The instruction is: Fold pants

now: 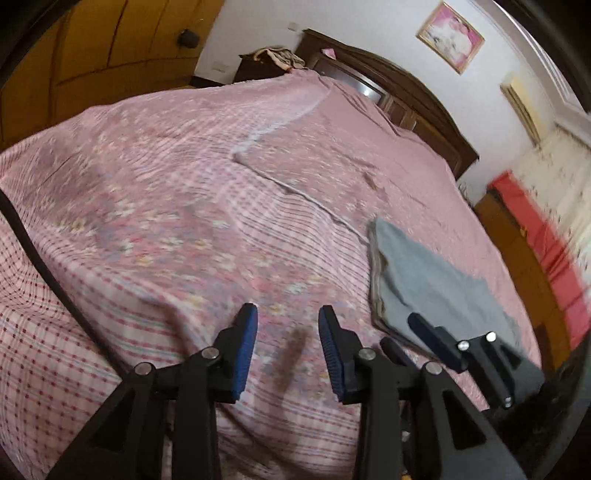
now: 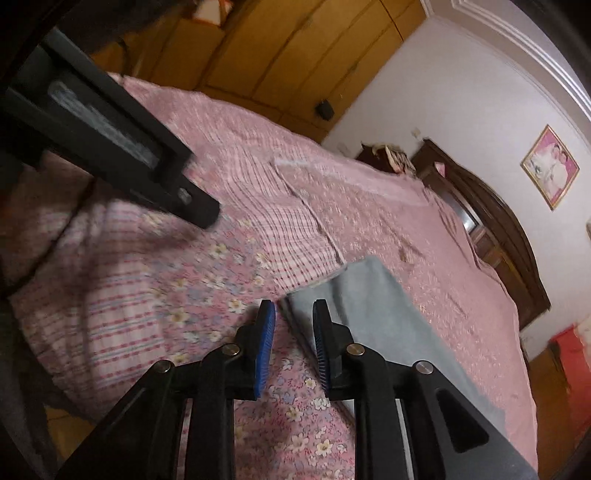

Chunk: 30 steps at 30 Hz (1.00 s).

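A wide bed under a pink checked and flowered cotton cover (image 1: 177,192) fills both wrist views, with a dark carved wooden headboard (image 1: 413,99) along its far end and yellow-brown wooden wardrobe doors (image 1: 122,33) beyond one side. On the cover, toward the right of the left wrist view, the grey folded cotton pants (image 1: 428,280) lie flat as a neat oblong, their layered edges showing along the nearer long side. The left gripper (image 1: 288,325), black with blue ribbed pads, hovers over bare bedcover just beside the pants, its jaws spread apart and holding nothing. The right gripper (image 2: 293,321), of the same make, hangs over the near corner of the pants, jaws likewise parted and empty. A small gold-framed pink picture (image 1: 450,37) hangs on the white wall.
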Tool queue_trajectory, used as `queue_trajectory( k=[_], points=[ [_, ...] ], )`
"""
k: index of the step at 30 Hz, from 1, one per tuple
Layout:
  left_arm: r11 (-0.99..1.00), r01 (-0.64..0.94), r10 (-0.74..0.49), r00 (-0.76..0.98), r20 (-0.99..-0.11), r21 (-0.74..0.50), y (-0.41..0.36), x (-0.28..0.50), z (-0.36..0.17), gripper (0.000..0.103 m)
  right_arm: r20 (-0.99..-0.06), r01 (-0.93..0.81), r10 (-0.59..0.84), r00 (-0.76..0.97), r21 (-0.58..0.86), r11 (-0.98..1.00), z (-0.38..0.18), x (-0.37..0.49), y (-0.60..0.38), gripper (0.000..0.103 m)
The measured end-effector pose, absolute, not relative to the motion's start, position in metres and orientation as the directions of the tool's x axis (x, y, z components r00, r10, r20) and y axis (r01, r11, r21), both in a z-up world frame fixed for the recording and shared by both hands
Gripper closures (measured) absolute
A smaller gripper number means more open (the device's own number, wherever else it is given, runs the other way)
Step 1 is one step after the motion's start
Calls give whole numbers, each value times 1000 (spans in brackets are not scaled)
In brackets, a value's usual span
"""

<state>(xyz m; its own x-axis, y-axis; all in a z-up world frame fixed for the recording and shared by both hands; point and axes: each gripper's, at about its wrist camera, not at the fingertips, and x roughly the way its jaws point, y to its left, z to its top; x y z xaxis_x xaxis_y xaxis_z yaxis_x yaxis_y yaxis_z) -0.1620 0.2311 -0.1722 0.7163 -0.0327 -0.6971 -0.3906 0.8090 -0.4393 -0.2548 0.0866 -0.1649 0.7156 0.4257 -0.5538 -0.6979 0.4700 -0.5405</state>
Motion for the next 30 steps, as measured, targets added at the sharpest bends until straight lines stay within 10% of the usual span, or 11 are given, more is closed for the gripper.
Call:
queue_trajectory(
  k=[16, 30],
  points=[
    [781, -363, -82, 747, -660, -508, 242, -162, -184, 68, -451, -579, 372, 811, -707, 405, -185, -263, 93, 81],
    [925, -210, -63, 735, -675, -316, 147, -129, -137, 68, -609, -453, 312, 729, -88, 887, -115, -130, -169, 75]
  ],
)
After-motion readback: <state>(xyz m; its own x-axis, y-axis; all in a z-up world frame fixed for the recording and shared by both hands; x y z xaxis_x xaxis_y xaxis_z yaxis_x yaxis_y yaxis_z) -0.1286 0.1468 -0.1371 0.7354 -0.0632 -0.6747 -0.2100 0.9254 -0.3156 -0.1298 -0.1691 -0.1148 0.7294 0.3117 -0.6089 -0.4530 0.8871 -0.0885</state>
